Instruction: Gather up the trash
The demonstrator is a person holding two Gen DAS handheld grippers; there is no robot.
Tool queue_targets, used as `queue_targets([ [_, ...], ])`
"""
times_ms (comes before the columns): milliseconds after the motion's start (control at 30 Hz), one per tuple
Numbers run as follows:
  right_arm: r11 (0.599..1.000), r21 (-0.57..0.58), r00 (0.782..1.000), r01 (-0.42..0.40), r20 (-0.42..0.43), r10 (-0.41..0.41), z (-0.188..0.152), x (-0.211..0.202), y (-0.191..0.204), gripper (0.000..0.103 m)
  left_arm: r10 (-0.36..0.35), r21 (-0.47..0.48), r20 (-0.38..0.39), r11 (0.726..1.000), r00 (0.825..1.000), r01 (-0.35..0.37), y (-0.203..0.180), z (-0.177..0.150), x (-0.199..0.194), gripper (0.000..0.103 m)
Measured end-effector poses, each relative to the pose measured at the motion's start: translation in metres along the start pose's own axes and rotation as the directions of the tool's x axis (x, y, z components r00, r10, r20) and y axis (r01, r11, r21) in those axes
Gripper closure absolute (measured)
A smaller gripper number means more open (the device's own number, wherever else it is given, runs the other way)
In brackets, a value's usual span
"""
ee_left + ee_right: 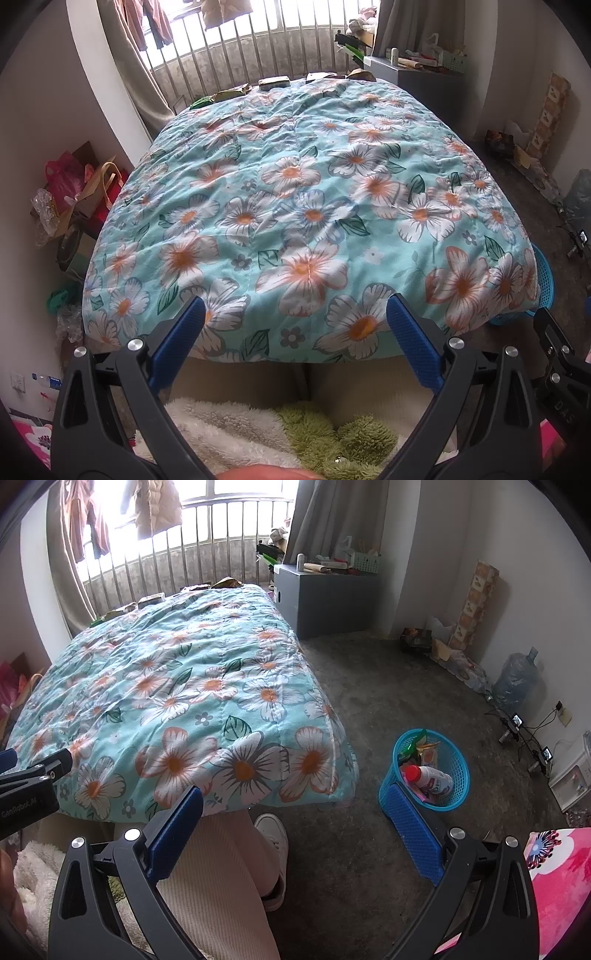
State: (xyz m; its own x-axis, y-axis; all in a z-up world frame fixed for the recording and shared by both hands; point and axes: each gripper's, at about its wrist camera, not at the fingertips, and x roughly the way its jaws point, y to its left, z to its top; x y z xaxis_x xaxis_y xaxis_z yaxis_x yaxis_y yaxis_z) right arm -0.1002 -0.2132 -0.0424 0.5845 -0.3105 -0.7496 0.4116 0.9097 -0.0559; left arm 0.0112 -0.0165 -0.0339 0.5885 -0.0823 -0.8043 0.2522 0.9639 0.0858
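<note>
A blue mesh basket (458, 771) stands on the floor by the bed's near right corner and holds a white bottle with a red cap (428, 777) and several snack wrappers (419, 747). Its edge shows past the quilt (543, 280) in the left wrist view. More wrappers (273, 83) lie along the far edge of the floral quilt (295, 206), also seen as wrappers (149, 601) in the right wrist view. My left gripper (295, 310) is open over the bed's near edge, holding nothing. My right gripper (295, 805) is open above the floor, its right finger (413, 830) in front of the basket.
A grey cabinet (325, 602) with clutter stands past the bed's far right corner. Bags (81, 188) pile up left of the bed. A water jug (515, 679), cables and small devices line the right wall. The person's leg and white shoe (271, 834) stand at the bed's foot.
</note>
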Motion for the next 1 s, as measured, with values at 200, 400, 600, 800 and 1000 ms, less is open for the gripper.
queue_targets([
  [200, 1.0, -0.003, 1.0, 0.0, 0.003, 0.0, -0.0002, 0.0003, 0.0013, 0.006, -0.002, -0.001, 0.002, 1.0, 1.0, 0.002, 0.0008, -0.0002, -0.0005, 0.009],
  [400, 1.0, -0.001, 1.0, -0.001, 0.0, 0.001, 0.0003, 0.0004, 0.002, 0.006, 0.0, 0.001, 0.007, 1.0, 1.0, 0.0, 0.0053, -0.0046, -0.0027, 0.009],
  [600, 1.0, -0.001, 1.0, -0.001, 0.001, 0.001, 0.0003, 0.0002, 0.0019, 0.006, -0.006, 0.003, -0.002, 1.0, 1.0, 0.006, 0.0016, -0.0017, -0.0016, 0.009],
  [800, 1.0, -0.002, 1.0, -0.002, 0.001, 0.002, 0.0002, 0.0002, 0.002, 0.006, -0.006, 0.003, -0.002, 1.0, 1.0, 0.006, 0.0008, 0.0001, -0.001, 0.009],
  [1000, 1.0, -0.002, 1.0, -0.002, 0.001, 0.002, 0.0003, 0.0002, 0.0019, 0.006, -0.005, 0.003, -0.004, 1.0, 1.0, 0.005, 0.0033, -0.0019, -0.0017, 0.009],
])
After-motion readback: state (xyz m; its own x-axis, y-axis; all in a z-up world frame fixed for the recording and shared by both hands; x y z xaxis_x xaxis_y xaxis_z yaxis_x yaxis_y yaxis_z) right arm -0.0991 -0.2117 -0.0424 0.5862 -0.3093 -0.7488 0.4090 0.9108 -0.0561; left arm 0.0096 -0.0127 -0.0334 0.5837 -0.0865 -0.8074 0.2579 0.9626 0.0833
